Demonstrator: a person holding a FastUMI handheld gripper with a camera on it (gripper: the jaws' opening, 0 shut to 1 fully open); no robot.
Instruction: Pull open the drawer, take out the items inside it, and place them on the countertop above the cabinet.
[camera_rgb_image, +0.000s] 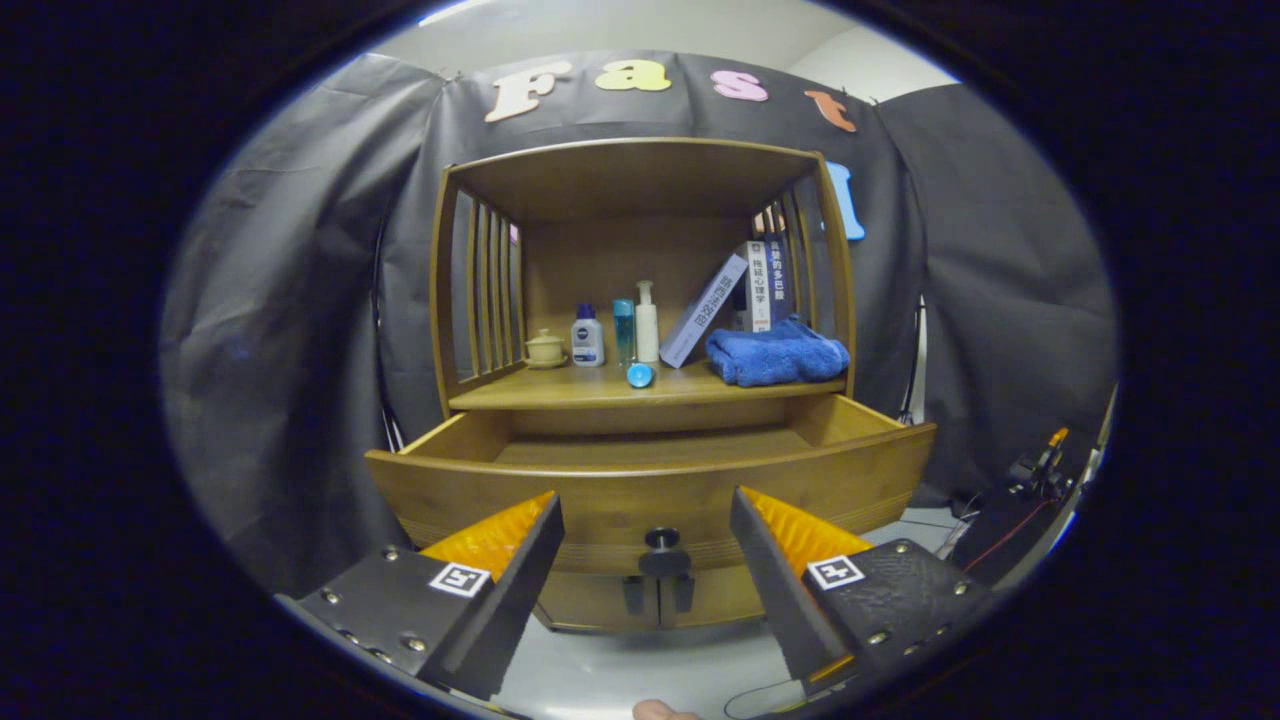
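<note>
Jaws wide apart, empty; drawer knob between, untouched.

The gripper holds its two fingers spread wide apart, gripping nothing (a fingertip peeks in at 6 o'clock).

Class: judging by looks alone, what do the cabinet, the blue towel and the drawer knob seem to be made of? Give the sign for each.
Cabinet: probably bamboo or wood, smooth amber finish with faint grain lines.
Blue towel: soft terry-like cloth, fuzzy, slumped folds.
Drawer knob: dark, round; metal or plastic, cannot tell.
The gripper stands open, knob between its fingers.
</note>
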